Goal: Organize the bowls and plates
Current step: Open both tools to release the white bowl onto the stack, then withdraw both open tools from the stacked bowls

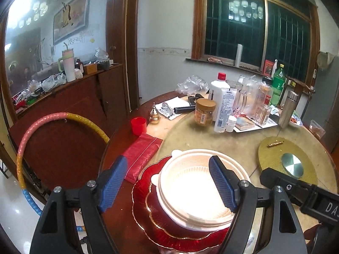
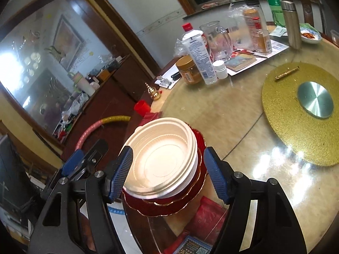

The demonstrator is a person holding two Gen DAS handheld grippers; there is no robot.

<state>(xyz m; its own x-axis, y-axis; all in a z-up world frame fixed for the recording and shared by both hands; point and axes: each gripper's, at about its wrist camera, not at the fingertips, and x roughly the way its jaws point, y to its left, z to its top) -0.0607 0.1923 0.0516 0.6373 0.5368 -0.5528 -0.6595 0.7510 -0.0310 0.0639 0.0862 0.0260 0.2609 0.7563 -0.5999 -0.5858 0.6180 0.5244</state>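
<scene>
The white bowls (image 2: 163, 160) sit nested on red plates (image 2: 169, 206) at the lower centre, near the desk (image 2: 233, 127) edge. Both the left gripper (image 1: 169, 186) and right gripper (image 2: 167, 171) are apart, empty. Better to close on the rim gently, keeping the stack level.

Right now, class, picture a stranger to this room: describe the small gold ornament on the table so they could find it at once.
Start at the round table and go to its dark wooden rim on the cabinet side. Beside the red cup stands the gold ornament, near some papers. It is the only shiny, gourd-shaped piece with a pointed top; its neighbours are plastic bottles and jars.
</scene>
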